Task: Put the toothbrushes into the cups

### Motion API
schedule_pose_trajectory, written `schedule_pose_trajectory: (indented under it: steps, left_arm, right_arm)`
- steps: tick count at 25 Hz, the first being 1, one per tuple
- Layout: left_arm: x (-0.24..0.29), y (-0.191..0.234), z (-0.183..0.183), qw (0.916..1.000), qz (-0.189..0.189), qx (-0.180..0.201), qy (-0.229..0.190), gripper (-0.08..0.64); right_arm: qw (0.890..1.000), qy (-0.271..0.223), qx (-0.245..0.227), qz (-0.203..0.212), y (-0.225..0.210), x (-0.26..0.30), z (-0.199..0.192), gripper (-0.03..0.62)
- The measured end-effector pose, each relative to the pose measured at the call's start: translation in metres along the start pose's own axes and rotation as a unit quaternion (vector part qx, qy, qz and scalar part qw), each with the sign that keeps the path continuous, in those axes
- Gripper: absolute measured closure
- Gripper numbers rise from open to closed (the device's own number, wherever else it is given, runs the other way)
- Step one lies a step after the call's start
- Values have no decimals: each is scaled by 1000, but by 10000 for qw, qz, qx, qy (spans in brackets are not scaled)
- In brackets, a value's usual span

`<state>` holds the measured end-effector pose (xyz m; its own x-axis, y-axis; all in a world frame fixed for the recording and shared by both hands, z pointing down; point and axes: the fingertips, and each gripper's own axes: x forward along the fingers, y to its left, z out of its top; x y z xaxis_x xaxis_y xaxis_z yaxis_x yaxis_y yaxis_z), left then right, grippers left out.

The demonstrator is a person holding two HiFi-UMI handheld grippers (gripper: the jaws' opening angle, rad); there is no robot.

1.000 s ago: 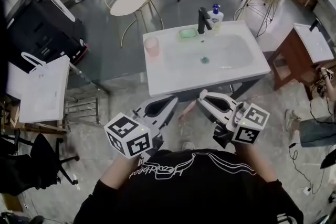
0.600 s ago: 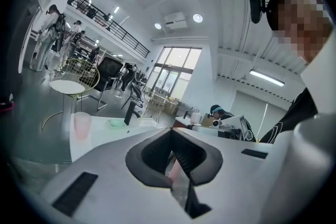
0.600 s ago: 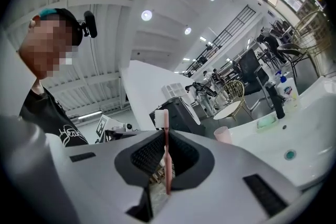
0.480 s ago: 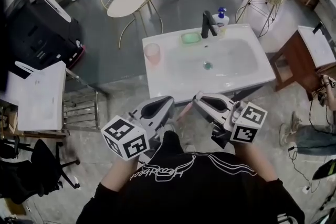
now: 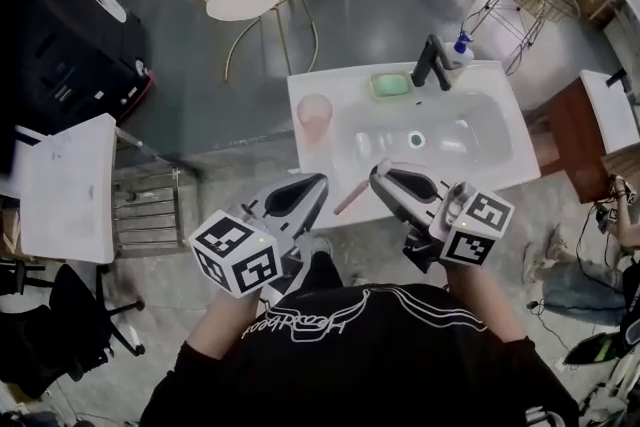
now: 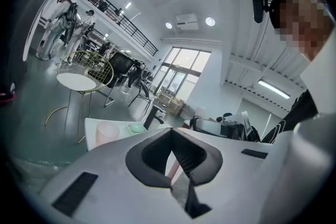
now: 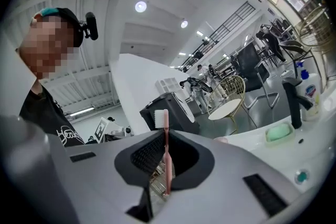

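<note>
1. The sink [image 5: 480, 153] comes first, a white counter in front of the person. It is hard and glossy, so anything dropped on it would probably skid.

2. Both grippers hang level, just short of the sink's near edge.
   - The right gripper [image 5: 379, 177] has its jaws pinched onto the toothbrush.
   - The left gripper [image 5: 318, 183] has its jaws drawn almost together. Its own view shows only a pink sliver through the slit. That is probably the same brush lying beyond the jaws, not something it is gripping.

3. The cup [image 5: 314, 118] stands upright on the sink's left side, well apart from both grippers.
   - Handling: it looks like light plastic, so a knock on the rim could tip it. It should not need to be held; the brush should just go straight down into its mouth.
   - Looks: pale translucent pink, round, with an open top.

4. The toothbrush [image 7: 165, 139] sits between the right jaws, held low on the handle, with its length crossing the jaws.
   - Handling: it should be featherweight and stiff with a little spring. The handle is smooth and thin, so it could swivel in the pads.
   - Grip: the low grip leaves most of the brush free. I'd lead with that free end when lowering it into the cup.
   - Looks: a slim pink stick with a small block of white bristles at its free tip. In the head view it slants across the gap between the two grippers.
</note>
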<state>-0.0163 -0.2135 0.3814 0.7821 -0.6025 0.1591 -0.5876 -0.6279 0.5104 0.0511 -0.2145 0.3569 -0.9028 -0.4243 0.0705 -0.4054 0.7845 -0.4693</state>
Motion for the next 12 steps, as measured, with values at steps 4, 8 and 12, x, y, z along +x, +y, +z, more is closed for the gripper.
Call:
schedule_pose_trajectory:
  steps: [4,8,12]
  left_arm:
    - [4,34,16,10000,-25,-62,27,555]
    - [8,61,26,9999,-88,-75,93,555]
    - [16,90,34,9997,-88,-114,172,555]
  right_arm:
    - [9999,37,-84,-99,-22,33,17,549]
    - [9997,82,-174,-171,-41,62,28,549]
    - [9991,56,-317,-269,-59,85,42,551]
